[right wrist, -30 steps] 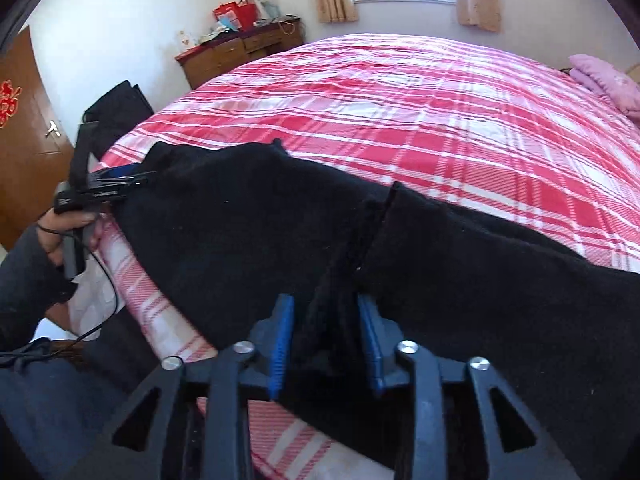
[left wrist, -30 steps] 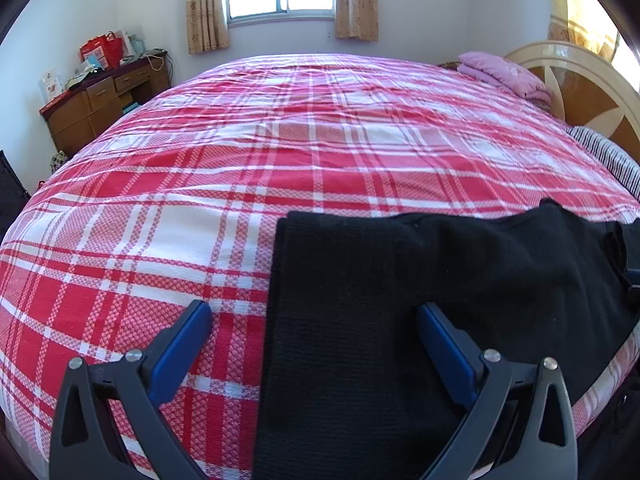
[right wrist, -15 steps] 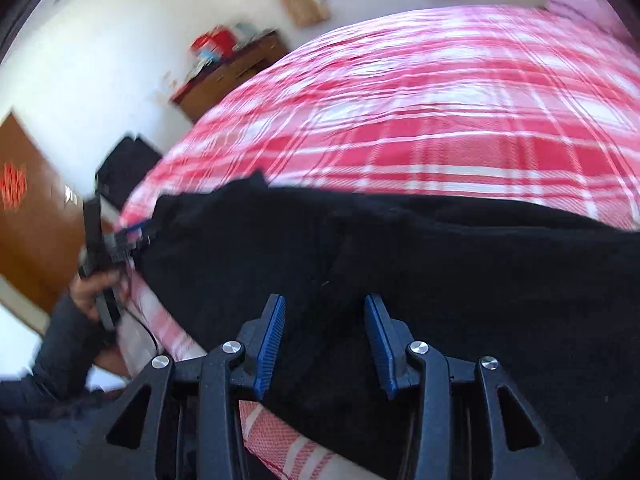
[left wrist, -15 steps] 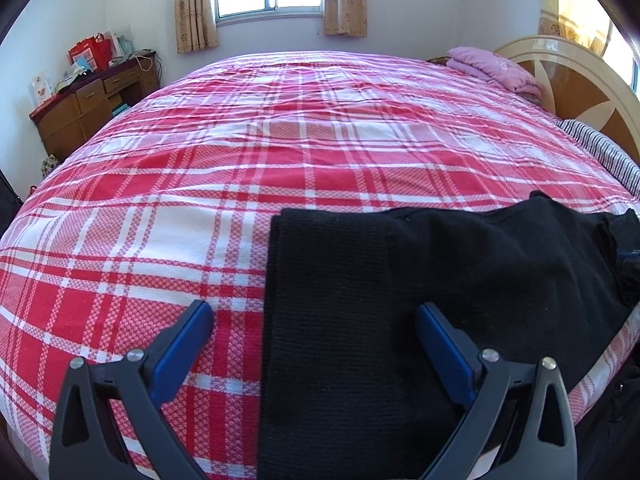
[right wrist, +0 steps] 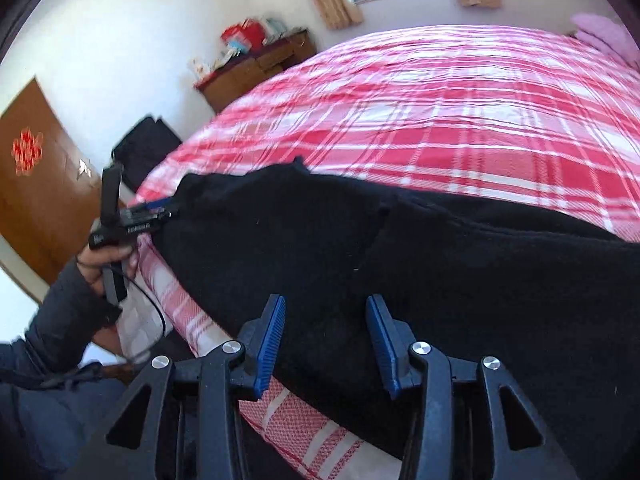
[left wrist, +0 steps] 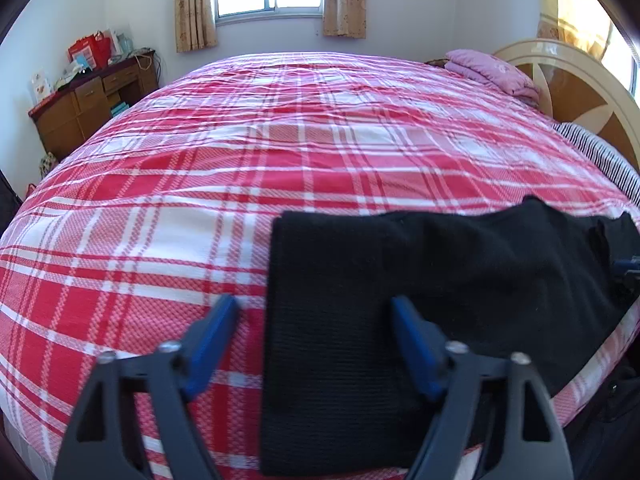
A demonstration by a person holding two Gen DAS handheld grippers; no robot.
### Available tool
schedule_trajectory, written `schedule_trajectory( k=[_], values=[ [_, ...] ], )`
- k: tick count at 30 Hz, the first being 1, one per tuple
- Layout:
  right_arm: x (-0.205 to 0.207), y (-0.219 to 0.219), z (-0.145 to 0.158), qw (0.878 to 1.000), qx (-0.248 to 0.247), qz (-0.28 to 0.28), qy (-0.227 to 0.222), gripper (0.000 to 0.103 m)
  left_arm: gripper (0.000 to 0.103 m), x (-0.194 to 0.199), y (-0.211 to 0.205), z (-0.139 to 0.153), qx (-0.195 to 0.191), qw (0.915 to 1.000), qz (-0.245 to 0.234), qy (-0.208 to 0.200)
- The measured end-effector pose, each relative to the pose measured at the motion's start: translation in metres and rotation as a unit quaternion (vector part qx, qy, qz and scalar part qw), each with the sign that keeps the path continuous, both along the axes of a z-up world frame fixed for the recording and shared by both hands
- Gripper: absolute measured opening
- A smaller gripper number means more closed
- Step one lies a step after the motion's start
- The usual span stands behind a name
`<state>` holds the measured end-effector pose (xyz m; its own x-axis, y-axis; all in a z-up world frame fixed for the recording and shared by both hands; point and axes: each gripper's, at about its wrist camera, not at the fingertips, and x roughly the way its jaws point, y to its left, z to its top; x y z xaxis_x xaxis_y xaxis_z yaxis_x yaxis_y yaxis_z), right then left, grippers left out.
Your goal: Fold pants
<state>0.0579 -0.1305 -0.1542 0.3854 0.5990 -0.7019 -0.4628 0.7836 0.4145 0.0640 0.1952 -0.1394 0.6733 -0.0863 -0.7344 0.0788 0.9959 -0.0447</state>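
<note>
Pants (left wrist: 400, 300), black, are spread along the bed's (left wrist: 280, 160) near edge at 6 o'clock. Left gripper (left wrist: 316, 328), wide a second ago, is closing astride their straight end; right gripper (right wrist: 324, 336), slightly widened, stands open over cloth, nothing pinched. A fold is judged imminent.

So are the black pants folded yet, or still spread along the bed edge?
Spread lengthwise. The black pants stretch along the bed edge from one gripper to the other, no end turned back over the rest. Whether the legs lie stacked: cannot tell.

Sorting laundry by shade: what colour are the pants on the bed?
Black, plain with no pattern. The pants show best in the left wrist view, against the red plaid bedspread.
</note>
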Motion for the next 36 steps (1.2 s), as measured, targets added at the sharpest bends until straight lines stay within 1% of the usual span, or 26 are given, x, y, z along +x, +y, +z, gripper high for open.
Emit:
schedule_trajectory(
  k=[2, 4, 7, 8, 9, 10, 13, 14, 15, 17, 19, 21, 23, 25, 26, 28, 31, 33, 36],
  values=[
    [0.002, -0.006, -0.003, 1.0, 0.012, -0.007, 0.006, 0.045, 0.074, 0.001, 0.007, 0.002, -0.017, 0.9998, -0.004, 0.002],
    [0.002, -0.007, -0.003, 1.0, 0.019, -0.011, 0.003, 0.045, 0.074, 0.001, 0.006, -0.005, -0.013, 0.9998, -0.01, 0.007],
    [-0.001, -0.003, -0.002, 1.0, 0.009, -0.012, -0.01, 0.045, 0.073, 0.0, 0.0, -0.008, -0.014, 0.9999, -0.002, 0.006],
    [-0.002, -0.002, -0.002, 1.0, 0.006, -0.013, -0.013, 0.045, 0.071, 0.0, -0.005, -0.006, -0.007, 0.9999, -0.004, 0.008],
    [-0.002, -0.001, -0.003, 1.0, 0.006, -0.013, -0.011, 0.045, 0.061, -0.001, -0.009, -0.005, -0.004, 0.9999, -0.008, 0.01],
    [-0.001, -0.002, -0.004, 1.0, 0.007, -0.013, -0.01, 0.045, 0.057, -0.002, -0.012, -0.003, -0.004, 0.9999, -0.01, 0.012],
    [0.001, -0.005, -0.004, 1.0, 0.013, -0.016, -0.007, 0.045, 0.056, -0.001, -0.016, -0.003, 0.006, 0.9998, -0.007, 0.02],
    [0.001, -0.006, -0.005, 1.0, 0.014, -0.016, -0.007, 0.045, 0.056, -0.001, -0.014, -0.004, 0.001, 0.9997, -0.006, 0.022],
    [0.001, -0.005, -0.005, 1.0, 0.014, -0.015, -0.008, 0.045, 0.056, -0.001, -0.009, -0.004, -0.014, 0.9996, -0.005, 0.024],
    [0.001, -0.005, -0.005, 1.0, 0.012, -0.015, -0.009, 0.045, 0.056, 0.0, -0.003, -0.004, -0.032, 0.999, -0.012, 0.028],
    [0.002, -0.006, -0.006, 1.0, 0.011, -0.015, -0.009, 0.045, 0.057, -0.001, -0.001, -0.003, -0.033, 0.999, -0.019, 0.023],
    [0.002, -0.006, -0.007, 1.0, 0.01, -0.014, -0.009, 0.045, 0.059, -0.002, 0.001, -0.008, -0.052, 0.9984, -0.018, 0.015],
    [0.001, -0.006, -0.007, 1.0, 0.009, -0.015, -0.01, 0.045, 0.058, -0.003, 0.0, -0.009, -0.048, 0.9985, -0.022, 0.013],
    [0.001, -0.006, -0.007, 1.0, 0.009, -0.016, -0.012, 0.045, 0.041, -0.004, -0.001, -0.002, -0.046, 0.9987, -0.017, 0.015],
    [0.0, -0.006, -0.006, 1.0, 0.009, -0.016, -0.012, 0.045, 0.037, -0.004, 0.0, 0.001, -0.052, 0.9983, -0.02, 0.015],
    [0.0, -0.006, -0.006, 1.0, 0.009, -0.016, -0.012, 0.045, 0.019, -0.005, 0.003, 0.004, -0.066, 0.9975, -0.022, 0.014],
    [-0.001, -0.006, -0.006, 1.0, 0.005, -0.012, -0.011, 0.045, 0.016, -0.007, 0.005, 0.008, -0.083, 0.9961, -0.028, 0.012],
    [-0.001, -0.006, 0.0, 1.0, 0.001, -0.012, -0.016, 0.045, 0.016, -0.008, 0.004, 0.011, -0.091, 0.9953, -0.032, 0.009],
    [0.005, -0.013, 0.02, 0.998, 0.029, -0.03, -0.041, 0.045, 0.016, -0.008, 0.006, 0.011, -0.102, 0.9942, -0.033, 0.011]
  ],
)
